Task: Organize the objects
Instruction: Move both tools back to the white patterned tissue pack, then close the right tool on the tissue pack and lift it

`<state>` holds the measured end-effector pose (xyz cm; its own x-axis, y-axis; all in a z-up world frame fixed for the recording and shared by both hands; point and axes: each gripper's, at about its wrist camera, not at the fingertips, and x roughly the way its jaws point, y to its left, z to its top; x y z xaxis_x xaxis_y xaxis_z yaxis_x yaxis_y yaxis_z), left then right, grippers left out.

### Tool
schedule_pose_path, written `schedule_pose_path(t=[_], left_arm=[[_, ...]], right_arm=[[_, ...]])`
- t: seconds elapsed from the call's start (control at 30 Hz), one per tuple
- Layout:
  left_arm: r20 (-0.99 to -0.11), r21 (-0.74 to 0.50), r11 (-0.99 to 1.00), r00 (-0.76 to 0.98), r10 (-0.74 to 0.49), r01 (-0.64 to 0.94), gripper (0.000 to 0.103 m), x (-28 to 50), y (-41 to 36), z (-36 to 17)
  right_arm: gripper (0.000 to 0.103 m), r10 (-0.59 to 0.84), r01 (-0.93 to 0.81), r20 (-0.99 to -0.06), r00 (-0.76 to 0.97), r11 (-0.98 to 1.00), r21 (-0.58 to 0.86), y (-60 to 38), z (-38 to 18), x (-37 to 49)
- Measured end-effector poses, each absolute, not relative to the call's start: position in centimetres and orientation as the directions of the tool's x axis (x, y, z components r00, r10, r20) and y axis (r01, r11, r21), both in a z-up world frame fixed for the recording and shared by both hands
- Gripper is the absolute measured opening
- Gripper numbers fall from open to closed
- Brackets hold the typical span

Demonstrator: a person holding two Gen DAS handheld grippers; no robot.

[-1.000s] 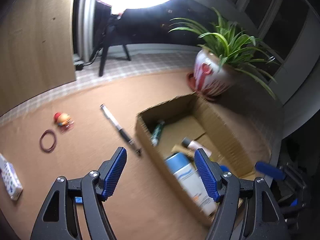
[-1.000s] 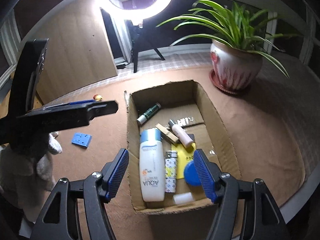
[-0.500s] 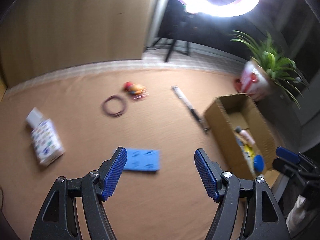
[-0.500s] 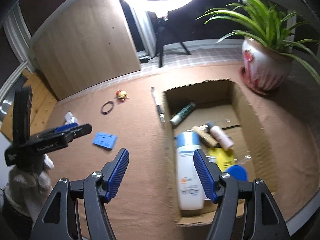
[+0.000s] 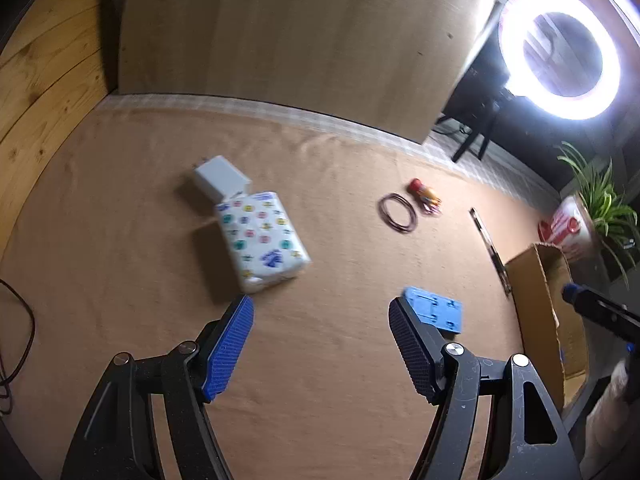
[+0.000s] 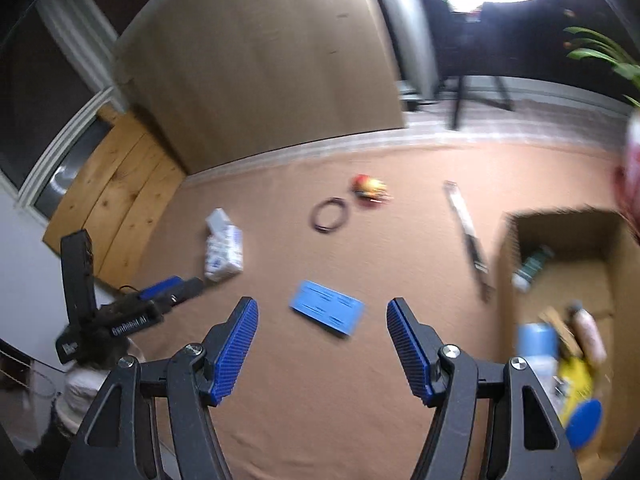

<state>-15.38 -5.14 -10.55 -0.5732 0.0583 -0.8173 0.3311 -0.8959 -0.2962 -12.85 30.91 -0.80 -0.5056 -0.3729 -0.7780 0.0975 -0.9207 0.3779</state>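
My left gripper point(image 5: 320, 344) is open and empty above the brown cloth, with a patterned tissue pack point(image 5: 262, 240) just ahead and a flat blue card point(image 5: 434, 310) by its right finger. My right gripper point(image 6: 322, 346) is open and empty, with the blue card point(image 6: 328, 312) just ahead of it. A cardboard box point(image 6: 516, 224) holding bottles and other small items sits at the right; it also shows in the left wrist view point(image 5: 540, 300). A dark hair band point(image 5: 398, 213), a small red toy point(image 5: 425, 196) and a pen point(image 6: 468, 240) lie on the cloth.
A small white box point(image 5: 220, 178) touches the tissue pack's far end. A potted plant point(image 5: 592, 208) stands beyond the cardboard box. A ring light point(image 5: 560, 52) on a tripod and a wooden panel point(image 5: 280, 32) stand behind the cloth. A cable point(image 5: 20, 320) lies at the left edge.
Both grippers have swung left, away from the cardboard box. The tissue pack and blue card now lie close ahead. Both stay open and empty.
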Motion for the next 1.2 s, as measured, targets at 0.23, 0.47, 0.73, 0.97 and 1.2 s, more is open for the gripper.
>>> schedule_pose_path(t=[0.23,0.47,0.73,0.97,1.2], left_arm=[[-0.83,-0.293,-0.887,-0.556,0.05,0.358,0.073,-15.1,-7.9,-11.7],[-0.833,-0.303,-0.884,-0.549,0.063,0.357,0.074,-15.5,-9.3,-12.6],[-0.838,-0.29,-0.89,-0.542,0.059,0.352,0.074,-16.4,-10.2,-13.2],[-0.837,-0.3,-0.896,-0.541,0.082,0.329,0.074,-17.3,-10.5,-13.8],[-0.829,-0.357,-0.875,-0.543,0.136,0.326,0.073,-17.8,-11.0,-14.6]], right_arm=[[0.063,-0.424,0.21,-0.799,-0.427,-0.906,0.368,23.5,-0.8,-20.1],[0.061,-0.432,0.25,-0.832,-0.349,-0.898,0.362,18.1,-2.8,-24.7],[0.053,-0.414,0.256,-0.863,-0.29,-0.902,0.347,15.2,-4.9,-27.6],[0.053,-0.437,0.244,-0.864,-0.249,-0.892,0.381,13.6,-6.5,-29.2],[0.041,-0.444,0.246,-0.873,-0.2,-0.886,0.394,11.9,-7.1,-30.4]])
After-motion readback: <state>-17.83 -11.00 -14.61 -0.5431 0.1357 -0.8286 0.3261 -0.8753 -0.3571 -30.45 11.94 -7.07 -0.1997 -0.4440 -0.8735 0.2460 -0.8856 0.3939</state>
